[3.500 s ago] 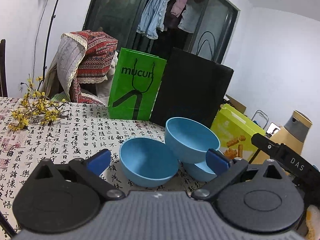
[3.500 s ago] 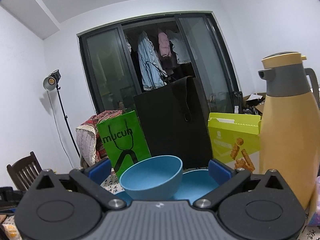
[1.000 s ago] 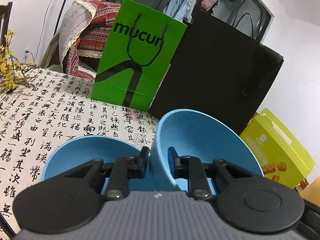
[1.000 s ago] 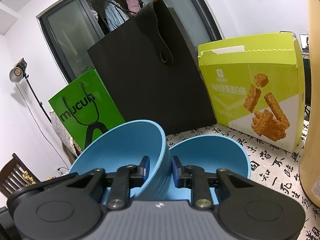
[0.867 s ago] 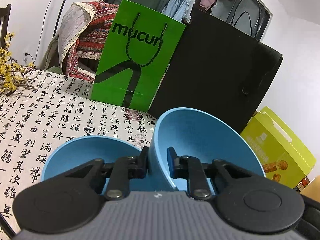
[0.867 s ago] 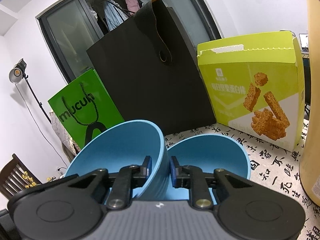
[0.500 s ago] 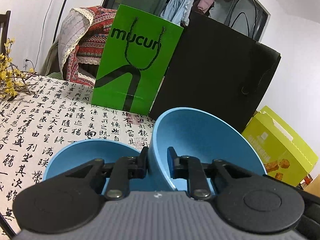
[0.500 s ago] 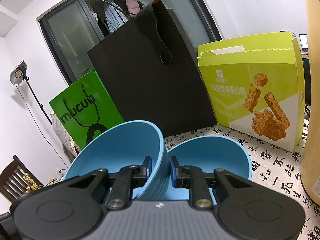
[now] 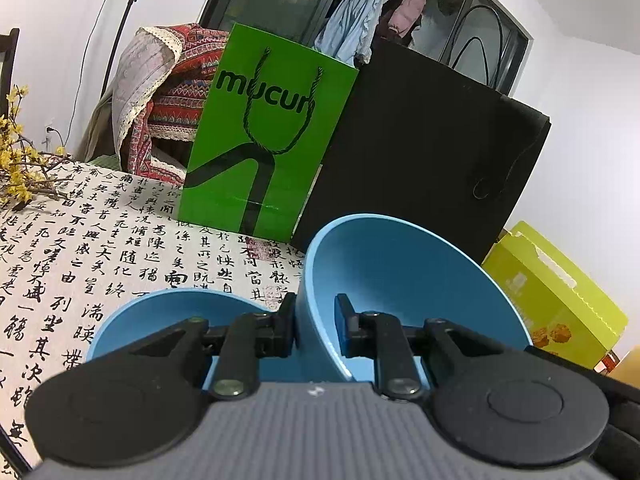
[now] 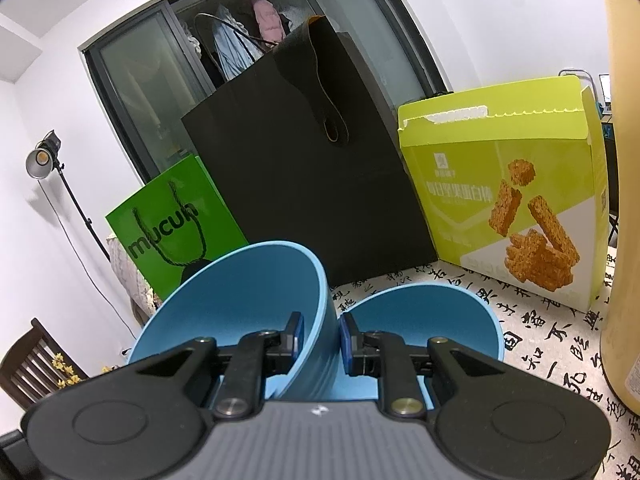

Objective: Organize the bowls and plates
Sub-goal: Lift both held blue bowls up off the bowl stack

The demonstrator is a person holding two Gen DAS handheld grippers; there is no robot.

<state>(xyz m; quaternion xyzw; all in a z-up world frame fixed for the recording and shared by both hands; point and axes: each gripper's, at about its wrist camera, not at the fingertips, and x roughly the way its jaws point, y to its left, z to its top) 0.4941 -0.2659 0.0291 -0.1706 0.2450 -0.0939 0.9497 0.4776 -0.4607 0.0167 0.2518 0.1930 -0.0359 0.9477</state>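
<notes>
Tilted blue bowl (image 9: 400, 280), pinched at opposite rim walls by left gripper (image 9: 316, 326) and right gripper (image 10: 320, 338), one pad inside and one outside at each grip. Second blue bowl (image 9: 176, 312) upright on calligraphy-print bench (image 9: 100, 248) left of it; third blue bowl (image 10: 424, 320) upright to its right. Behind: green paper bag (image 9: 264, 152), black bag (image 9: 420, 152), yellow-green snack box (image 10: 500, 208).

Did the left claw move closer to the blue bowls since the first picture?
Yes. The left claw went forward toward the green bag, which now looks much bigger, and it is shut on the tilted blue bowl's rim.
</notes>
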